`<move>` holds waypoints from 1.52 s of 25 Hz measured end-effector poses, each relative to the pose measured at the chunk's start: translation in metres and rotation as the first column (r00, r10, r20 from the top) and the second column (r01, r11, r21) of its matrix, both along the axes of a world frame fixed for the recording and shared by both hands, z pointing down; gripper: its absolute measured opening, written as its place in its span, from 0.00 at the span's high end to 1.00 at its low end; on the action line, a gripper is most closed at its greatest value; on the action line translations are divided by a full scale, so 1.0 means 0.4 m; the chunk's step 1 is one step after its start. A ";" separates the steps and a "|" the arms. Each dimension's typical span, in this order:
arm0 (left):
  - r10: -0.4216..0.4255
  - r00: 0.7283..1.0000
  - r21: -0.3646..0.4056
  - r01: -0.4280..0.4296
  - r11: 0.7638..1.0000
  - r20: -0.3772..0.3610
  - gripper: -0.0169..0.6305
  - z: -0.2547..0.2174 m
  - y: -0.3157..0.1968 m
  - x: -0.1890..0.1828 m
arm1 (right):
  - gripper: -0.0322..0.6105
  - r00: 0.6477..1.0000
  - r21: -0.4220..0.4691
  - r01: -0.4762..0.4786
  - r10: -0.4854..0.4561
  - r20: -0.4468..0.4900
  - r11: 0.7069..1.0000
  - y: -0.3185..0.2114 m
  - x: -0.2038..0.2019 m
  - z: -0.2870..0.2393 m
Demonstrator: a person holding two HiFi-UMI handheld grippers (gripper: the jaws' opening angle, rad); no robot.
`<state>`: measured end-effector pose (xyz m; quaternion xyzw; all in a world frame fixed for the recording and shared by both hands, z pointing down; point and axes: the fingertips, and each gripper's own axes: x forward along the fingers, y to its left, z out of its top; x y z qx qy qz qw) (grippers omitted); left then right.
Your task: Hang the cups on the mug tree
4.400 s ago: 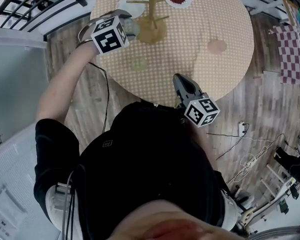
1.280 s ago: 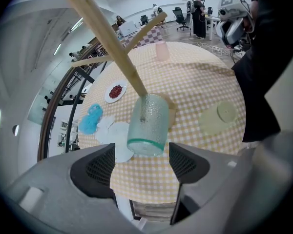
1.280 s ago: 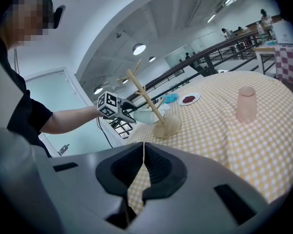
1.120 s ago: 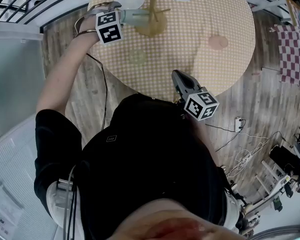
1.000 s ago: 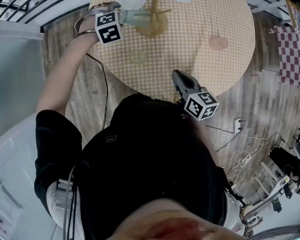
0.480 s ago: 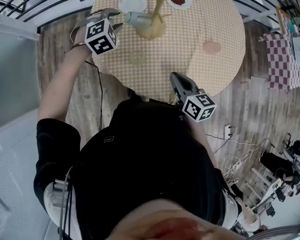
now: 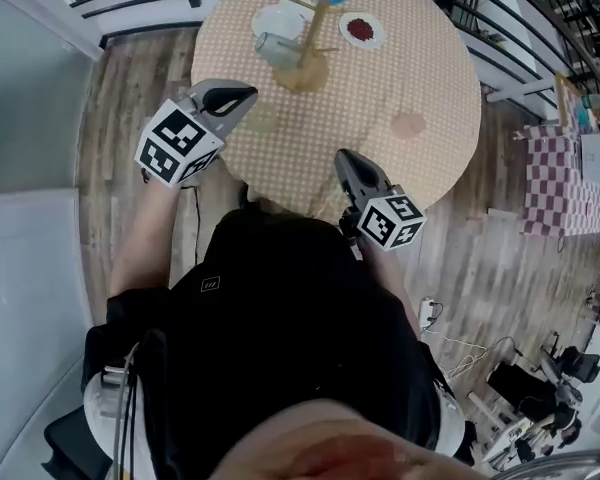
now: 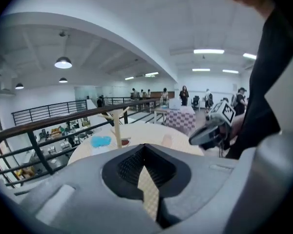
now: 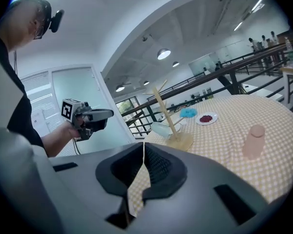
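Fingers (image 8: 128, 168) of the left gripper (image 7: 242, 94) have closed on nothing and pulled back from the mug tree (image 7: 302, 68), leaving a clear cup (image 7: 270, 48) hanging there. The right gripper (image 7: 345, 158) is closed and empty. The pink cup (image 7: 408, 124) waits on the bench (image 7: 380, 68), likely next.

1. Your left gripper (image 7: 242, 95) and right gripper (image 7: 345, 158) have matt grey plastic shells with ribbed black pads (image 9: 159, 168)
2. The mug tree (image 7: 307, 48) is pale, smooth wood
3. The table (image 7: 420, 58) wears matt checked cloth
4. The clear cup (image 7: 270, 48) looks glossy; the pink cup (image 7: 408, 124) by the right edge, matt
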<state>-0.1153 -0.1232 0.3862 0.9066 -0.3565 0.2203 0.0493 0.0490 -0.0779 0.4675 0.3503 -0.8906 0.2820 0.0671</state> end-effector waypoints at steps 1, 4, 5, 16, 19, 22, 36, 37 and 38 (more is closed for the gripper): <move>-0.010 0.998 0.026 0.012 1.000 -0.057 0.96 -0.035 0.018 0.031 | 0.92 1.000 0.004 0.014 -0.014 0.006 1.000 0.012 0.019 -0.004; 0.022 0.971 0.119 0.006 0.993 -0.238 0.96 -0.134 0.101 0.142 | 0.92 0.998 -0.001 0.050 -0.050 0.032 0.999 0.060 0.080 0.003; 0.041 0.954 0.137 0.000 0.991 -0.298 0.96 -0.159 0.139 0.179 | 0.92 0.997 -0.008 0.065 -0.065 0.043 0.998 0.080 0.096 0.009; 0.030 0.869 0.086 0.015 0.996 -0.495 0.96 -0.142 0.376 0.403 | 0.92 0.973 0.031 0.221 -0.223 0.065 0.975 0.223 0.154 -0.055; 0.050 0.855 0.053 -0.026 0.998 -0.516 0.96 -0.121 0.395 0.419 | 0.92 0.978 0.094 0.196 -0.202 0.056 0.976 0.231 0.139 -0.111; 0.071 0.871 0.082 -0.035 0.996 -0.487 0.96 -0.137 0.393 0.417 | 0.92 0.983 0.124 0.166 -0.173 0.053 0.978 0.228 0.126 -0.150; 0.008 0.898 0.156 0.067 0.985 -0.439 0.97 -0.160 0.365 0.241 | 0.92 0.984 0.209 0.177 -0.178 -0.014 0.962 0.210 0.003 -0.192; 0.006 0.901 0.155 0.069 0.986 -0.435 0.97 -0.156 0.367 0.237 | 0.92 0.982 0.209 0.187 -0.187 -0.019 0.960 0.211 -0.004 -0.190; 0.004 0.904 0.152 0.068 0.986 -0.428 0.97 -0.152 0.368 0.235 | 0.92 0.980 0.210 0.196 -0.196 -0.022 0.958 0.211 -0.012 -0.188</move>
